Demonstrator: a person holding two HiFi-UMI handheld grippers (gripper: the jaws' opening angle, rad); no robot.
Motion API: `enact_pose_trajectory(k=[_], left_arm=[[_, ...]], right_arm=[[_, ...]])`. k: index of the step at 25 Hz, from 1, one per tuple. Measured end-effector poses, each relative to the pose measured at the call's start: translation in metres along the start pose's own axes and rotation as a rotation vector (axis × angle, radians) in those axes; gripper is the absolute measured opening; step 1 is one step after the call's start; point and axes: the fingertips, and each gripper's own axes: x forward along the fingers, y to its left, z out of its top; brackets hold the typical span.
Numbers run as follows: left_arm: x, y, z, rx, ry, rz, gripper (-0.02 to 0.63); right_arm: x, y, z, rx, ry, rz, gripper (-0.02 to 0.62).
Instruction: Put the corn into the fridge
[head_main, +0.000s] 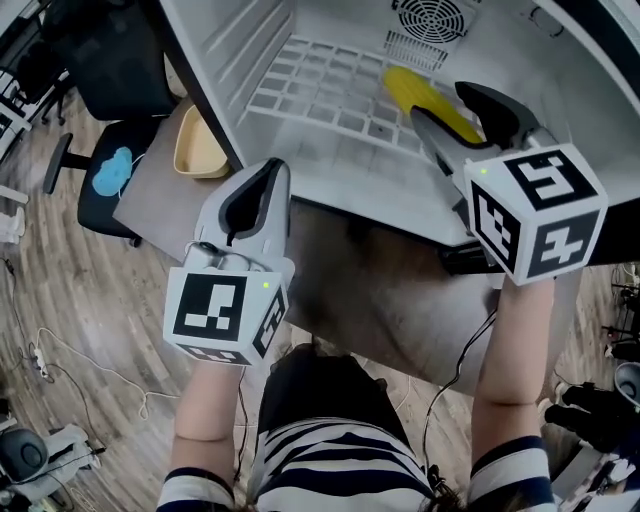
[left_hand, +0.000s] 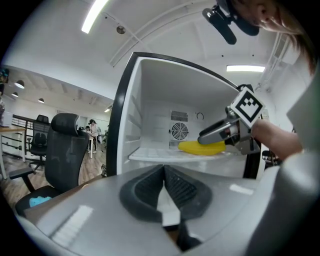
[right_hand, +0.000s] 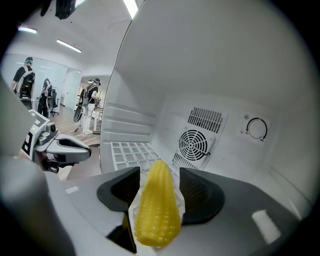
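A yellow corn cob (head_main: 430, 98) lies lengthwise over the white wire shelf (head_main: 310, 90) inside the open fridge (head_main: 230, 40). My right gripper (head_main: 445, 105) reaches into the fridge and is shut on the corn, whose sides meet both pads in the right gripper view (right_hand: 157, 205). In the left gripper view the corn (left_hand: 200, 148) sits low on the shelf under the right gripper (left_hand: 205, 136). My left gripper (head_main: 265, 170) hovers outside the fridge's front edge, shut and with nothing in it (left_hand: 165, 172).
A round fan grille (right_hand: 192, 144) and a dial (right_hand: 256, 129) are on the fridge's back wall. A yellowish basin (head_main: 200, 145) rests on a grey table (head_main: 150, 200) left of the fridge. A black chair (head_main: 110, 180) stands on the wooden floor, with cables nearby.
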Motion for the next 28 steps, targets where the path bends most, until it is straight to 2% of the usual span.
enact_pose_trajectory(k=[9, 17, 22, 28], left_arm=[[-0.015, -0.004, 0.024, 0.005, -0.026, 0.037, 0.0], [-0.03, -0.012, 0.045, -0.004, -0.051, 0.057, 0.0], [-0.039, -0.017, 0.054, -0.005, -0.064, 0.069, 0.0], [-0.052, -0.026, 0.062, 0.013, -0.065, 0.083, 0.0]], right_arm=[[-0.04, 0.002, 0.002, 0.072, -0.073, -0.041, 0.241], [-0.08, 0.008, -0.002, 0.134, -0.128, -0.08, 0.199], [-0.099, 0.012, -0.012, 0.195, -0.166, -0.093, 0.167], [-0.122, 0.012, -0.026, 0.283, -0.211, -0.112, 0.095]])
